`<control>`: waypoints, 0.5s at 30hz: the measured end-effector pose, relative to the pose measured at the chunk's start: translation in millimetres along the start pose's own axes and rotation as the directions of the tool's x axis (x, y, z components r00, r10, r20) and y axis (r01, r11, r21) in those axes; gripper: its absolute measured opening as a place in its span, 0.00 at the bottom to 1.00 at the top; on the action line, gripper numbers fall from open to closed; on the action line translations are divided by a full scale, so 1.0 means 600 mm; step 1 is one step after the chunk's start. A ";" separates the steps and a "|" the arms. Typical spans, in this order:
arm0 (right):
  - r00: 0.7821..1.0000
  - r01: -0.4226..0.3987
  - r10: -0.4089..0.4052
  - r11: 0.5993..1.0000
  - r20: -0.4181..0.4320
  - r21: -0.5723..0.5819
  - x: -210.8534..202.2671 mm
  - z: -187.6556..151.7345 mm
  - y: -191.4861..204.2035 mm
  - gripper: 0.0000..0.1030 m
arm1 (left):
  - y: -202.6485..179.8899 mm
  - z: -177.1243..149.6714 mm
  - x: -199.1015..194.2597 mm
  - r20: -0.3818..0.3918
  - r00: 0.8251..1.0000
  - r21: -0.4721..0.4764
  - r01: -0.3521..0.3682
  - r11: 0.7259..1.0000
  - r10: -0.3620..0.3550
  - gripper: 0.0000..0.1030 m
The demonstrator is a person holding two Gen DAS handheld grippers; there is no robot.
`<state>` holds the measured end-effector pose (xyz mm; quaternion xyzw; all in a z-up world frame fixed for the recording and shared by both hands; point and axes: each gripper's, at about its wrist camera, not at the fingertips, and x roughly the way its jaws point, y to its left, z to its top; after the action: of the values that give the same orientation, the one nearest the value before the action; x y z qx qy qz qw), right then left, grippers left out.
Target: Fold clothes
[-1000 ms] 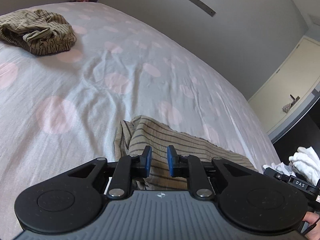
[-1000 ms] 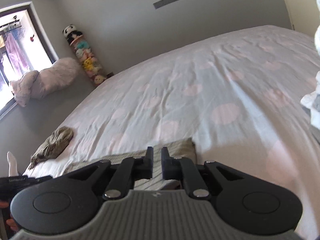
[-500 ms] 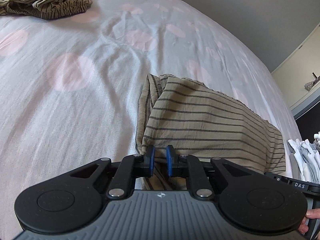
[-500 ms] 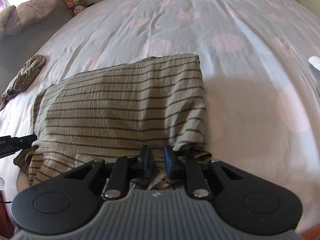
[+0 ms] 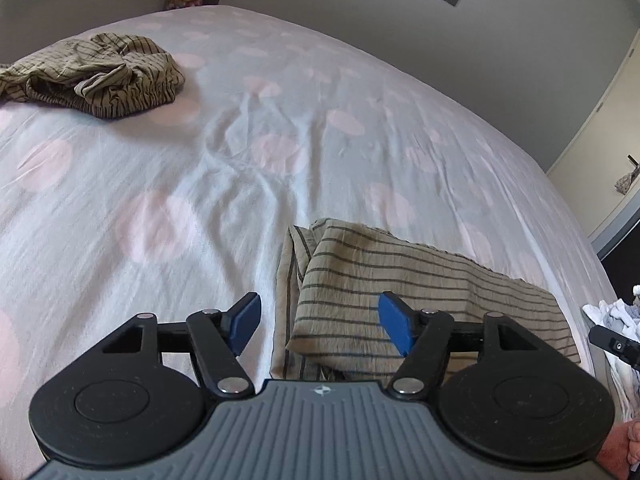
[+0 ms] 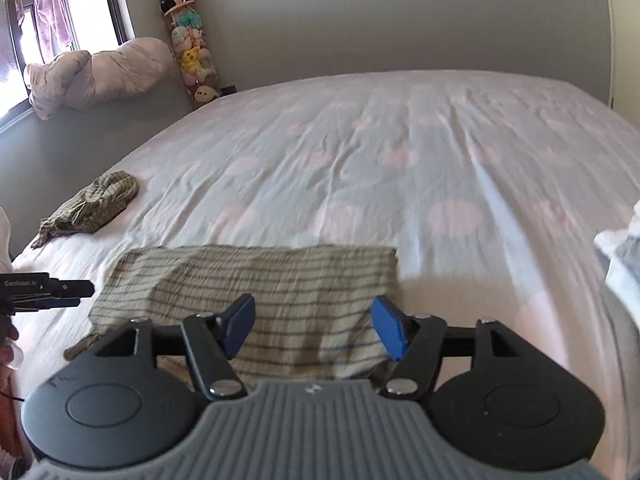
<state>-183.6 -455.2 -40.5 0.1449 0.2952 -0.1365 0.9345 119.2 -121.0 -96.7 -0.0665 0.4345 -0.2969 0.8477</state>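
1. Grey-walled bedroom: a wide bed with a pale grey sheet printed with pink spots [image 5: 224, 184] fills both views.
2. Left gripper [image 5: 320, 322]: jaws have just been opening and now stand wide. The blue pads [image 5: 244, 320] press on nothing; the near left corner of the folded cloth lies below and between them.
3. Right gripper [image 6: 314, 326]: jaws have likewise just been opening and stand wide above the near right part of the same cloth, gripping nothing.
4. Folded beige garment with thin dark stripes [image 6: 256, 276]: lies flat on the sheet at the near edge of the bed, directly ahead of both grippers.
5. White and grey clothes pile [image 5: 612, 312]: sits at the right edge of the bed.
6. Crumpled striped beige garment [image 5: 100, 76]: lies farther off on the left side of the bed, well apart from the folded one.
7. Column of stuffed toys [image 6: 192, 48]: stands in the far corner against the wall.
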 end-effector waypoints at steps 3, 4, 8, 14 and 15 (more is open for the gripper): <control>0.999 0.037 -0.035 0.995 -0.023 0.088 0.034 0.019 -0.042 0.74 | 0.004 0.003 0.023 -0.028 1.000 -0.039 0.008 0.999 -0.009 0.62; 0.998 0.030 -0.023 0.988 -0.051 0.152 0.052 0.020 -0.061 0.73 | 0.004 0.003 0.029 -0.032 0.999 -0.043 0.012 0.999 -0.014 0.62; 0.992 -0.004 0.050 0.934 -0.118 0.358 0.102 0.006 -0.106 0.73 | 0.011 -0.002 0.060 -0.056 0.998 -0.055 0.006 0.998 -0.009 0.62; 0.975 -0.012 0.101 0.912 -0.198 0.409 0.151 -0.012 -0.104 0.75 | 0.026 -0.018 0.072 -0.047 0.997 -0.066 0.053 0.996 -0.056 0.67; 0.974 -0.010 0.099 0.916 -0.203 0.401 0.155 -0.013 -0.100 0.79 | 0.028 -0.020 0.072 -0.044 0.997 -0.065 0.065 0.996 -0.068 0.69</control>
<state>-134.8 -523.4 -112.7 0.3540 0.3581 -0.1505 0.8507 136.6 -130.0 -140.5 -0.1009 0.4607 -0.3125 0.8246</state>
